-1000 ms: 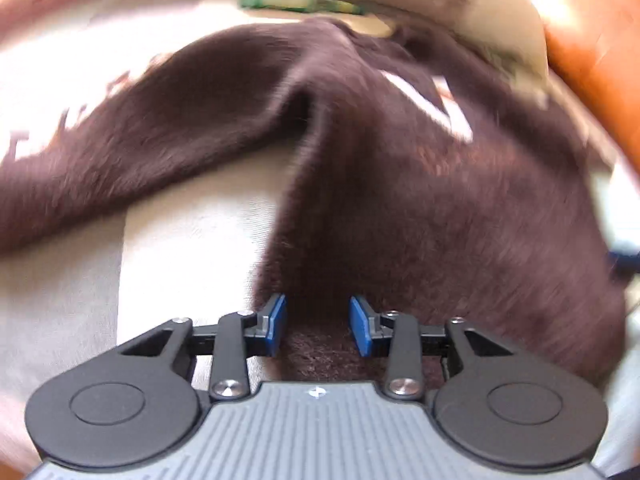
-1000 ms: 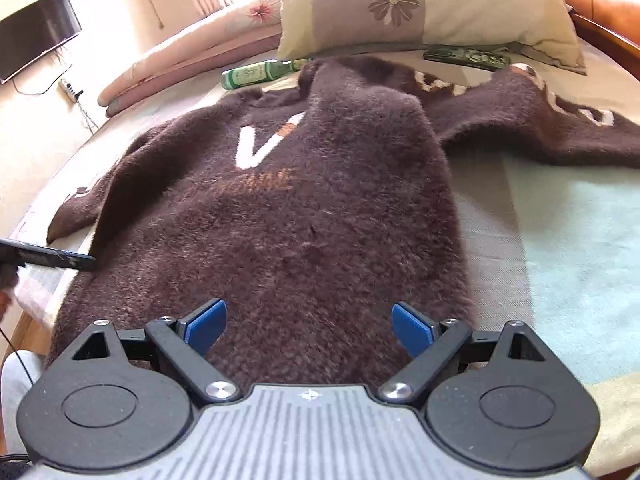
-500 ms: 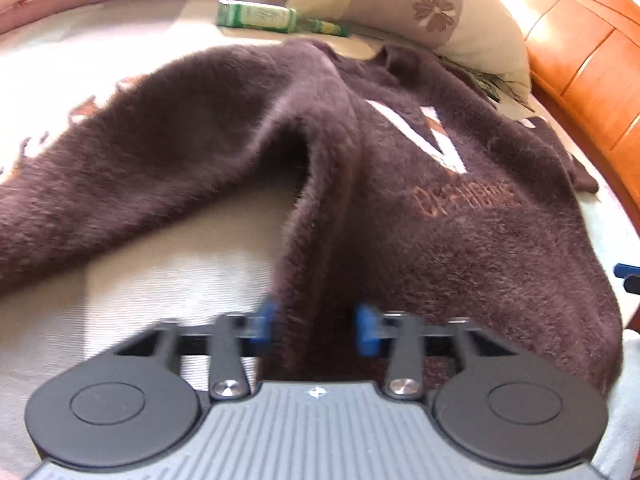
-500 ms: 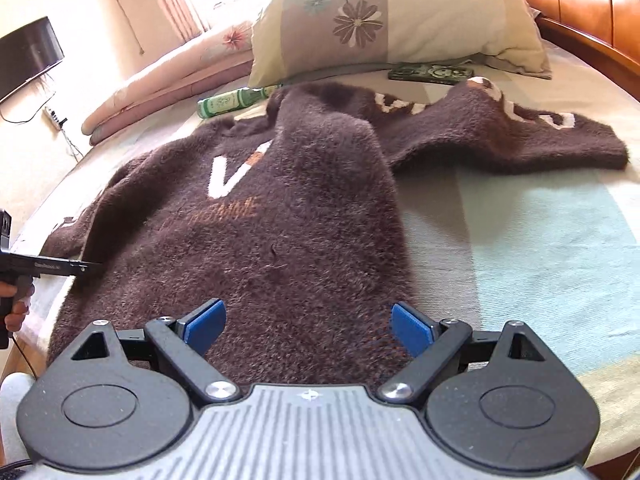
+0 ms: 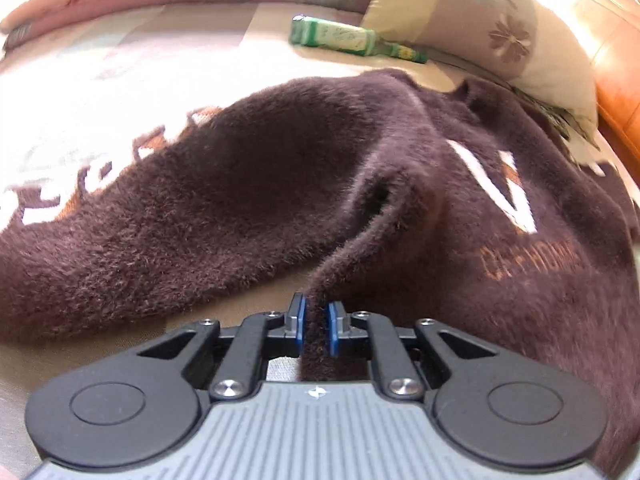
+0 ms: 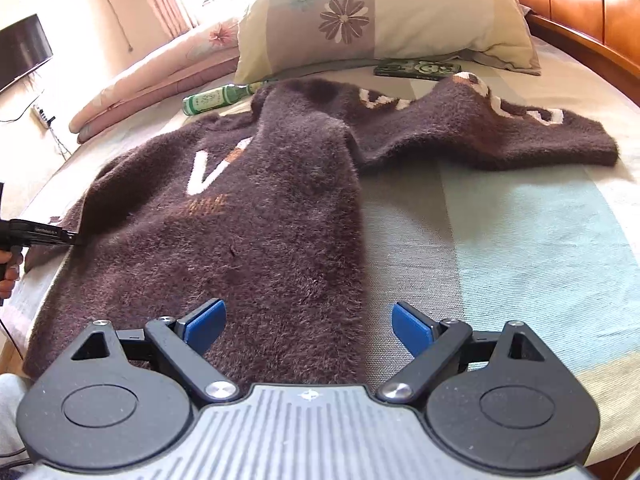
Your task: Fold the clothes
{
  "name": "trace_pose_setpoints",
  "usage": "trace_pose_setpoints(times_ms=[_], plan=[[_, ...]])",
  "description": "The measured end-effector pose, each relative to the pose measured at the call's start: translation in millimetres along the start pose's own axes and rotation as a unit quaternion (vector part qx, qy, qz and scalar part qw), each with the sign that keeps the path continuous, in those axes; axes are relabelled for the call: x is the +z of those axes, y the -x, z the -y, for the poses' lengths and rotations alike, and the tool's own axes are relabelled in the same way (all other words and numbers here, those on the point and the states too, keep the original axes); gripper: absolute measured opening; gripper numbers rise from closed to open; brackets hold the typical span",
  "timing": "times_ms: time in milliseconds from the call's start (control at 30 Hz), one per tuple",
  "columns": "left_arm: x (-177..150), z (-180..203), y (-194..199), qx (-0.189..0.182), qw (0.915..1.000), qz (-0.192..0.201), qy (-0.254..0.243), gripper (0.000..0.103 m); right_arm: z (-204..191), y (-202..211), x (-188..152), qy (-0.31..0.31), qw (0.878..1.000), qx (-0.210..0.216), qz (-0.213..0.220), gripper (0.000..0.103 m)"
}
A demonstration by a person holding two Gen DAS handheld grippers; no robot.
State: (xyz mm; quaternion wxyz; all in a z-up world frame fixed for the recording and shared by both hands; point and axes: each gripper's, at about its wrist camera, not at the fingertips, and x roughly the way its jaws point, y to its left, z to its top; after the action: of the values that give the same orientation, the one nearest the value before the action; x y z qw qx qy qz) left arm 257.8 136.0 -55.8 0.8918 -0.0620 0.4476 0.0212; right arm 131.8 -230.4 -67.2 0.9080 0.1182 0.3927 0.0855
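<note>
We have the sweater (image 6: 248,216) spread on the bed (image 6: 500,216). The left gripper (image 5: 316,326) pinches its near-left edge; the right gripper (image 6: 306,326) hangs wide, empty, over the near hem. Next — in our judgement — clamp there, then fold.

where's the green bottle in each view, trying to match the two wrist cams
Left wrist view: the green bottle lies on its side at top centre, beyond the brown sweater, left of the floral pillow.
Right wrist view: the green bottle lies upper left of centre, at the sweater's far edge, below the pillow's left corner.
Shared landmark: the white V on the sweater.
</note>
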Motion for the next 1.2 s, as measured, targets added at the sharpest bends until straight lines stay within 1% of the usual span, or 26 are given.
trace_pose_setpoints(times_ms=[33,100,167,233,300,367,433,467,500,533,567,600,633,700,800,900,967,1033,1067,1133,1200], plan=[[-3.5,3.0,6.9,0.005,0.9999,0.006,-0.009,0.014,-0.7,1.2,-0.4,0.004,1.0,-0.001,0.002,0.093],[-9.9,13.1,27.8,0.028,0.9989,0.024,-0.029,0.015,-8.8,4.6,-0.1,0.03,0.999,0.005,0.012,0.093],[-10.9,30.4,43.5,0.01,0.9974,0.043,-0.058,0.022,-21.1,2.3,2.4,0.059,0.998,0.023,0.019,0.094],[-15.1,54.4,53.1,-0.03,0.9941,0.051,-0.091,0.038,-39.1,-9.0,6.5,0.092,0.995,0.041,0.018,0.094],[-20.7,85.3,54.5,-0.064,0.987,0.062,-0.134,0.047,-63.1,-29.7,11.6,0.137,0.989,0.051,0.014,0.095],[-27.7,116.4,43.4,-0.088,0.9788,0.067,-0.173,0.052,-84.9,-52.4,14.2,0.183,0.981,0.054,0.013,0.095],[-36.4,139.1,26.8,-0.104,0.9745,0.069,-0.186,0.052,-100.2,-77.9,11.4,0.218,0.975,0.04,0.004,0.095],[-42.2,146.6,19.0,-0.101,0.9739,0.07,-0.191,0.052,-103.4,-89.7,8.1,0.229,0.973,0.025,-0.002,0.095],[-47.4,149.8,9.9,-0.095,0.976,0.064,-0.185,0.052,-102.0,-99.0,4.6,0.228,0.974,0.011,-0.013,0.096],[-52.7,148.1,2.1,-0.088,0.9805,0.046,-0.17,0.052,-96.7,-103.1,0.7,0.218,0.976,0.009,-0.02,0.097],[-58.1,145.9,-5.6,-0.082,0.9845,0.027,-0.153,0.052,-90.1,-98.6,-3.8,0.207,0.978,0.014,-0.018,0.101],[-66.6,138.0,-8.0,-0.078,0.988,0.015,-0.132,0.055,-83.6,-94.1,-8.3,0.197,0.98,0.019,-0.015,0.103],[-75.5,130.5,-2.5,-0.084,0.9889,0.018,-0.121,0.056,-77.6,-89.0,-13.0,0.188,0.982,0.022,-0.013,0.103],[-93.1,115.7,10.5,-0.099,0.9895,0.029,-0.101,0.057,-70.9,-72.9,-25.8,0.186,0.982,0.015,-0.014,0.103],[-105.0,98.8,26.7,-0.102,0.9923,0.017,-0.068,0.057,-60.9,-52.2,-45.3,0.176,0.984,0.005,-0.005,0.103],[-92.0,99.5,33.3,-0.092,0.994,-0.016,-0.058,0.058,-56.9,-44.2,-56.0,0.161,0.987,-0.004,0.01,0.103],[-75.1,102.4,36.3,-0.086,0.994,-0.002,-0.067,0.062,-59.9,-47.6,-55.9,0.159,0.987,-0.016,0.011,0.103],[-53.2,107.4,35.5,-0.098,0.9915,0.029,-0.08,0.07,-64.8,-51.7,-53.7,0.156,0.987,-0.031,0.008,0.103],[-41.1,109.6,33.5,-0.106,0.9897,0.045,-0.084,0.072,-66.5,-52.4,-52.9,0.151,0.988,-0.036,0.006,0.103],[-15.7,112.6,18.7,-0.118,0.9881,0.06,-0.079,0.075,-67.9,-54.8,-51.2,0.146,0.988,-0.043,0.005,0.103],[6.3,115.1,-0.5,-0.127,0.987,0.068,-0.072,0.075,-68.5,-53.6,-53.2,0.143,0.989,-0.046,0.004,0.103]])
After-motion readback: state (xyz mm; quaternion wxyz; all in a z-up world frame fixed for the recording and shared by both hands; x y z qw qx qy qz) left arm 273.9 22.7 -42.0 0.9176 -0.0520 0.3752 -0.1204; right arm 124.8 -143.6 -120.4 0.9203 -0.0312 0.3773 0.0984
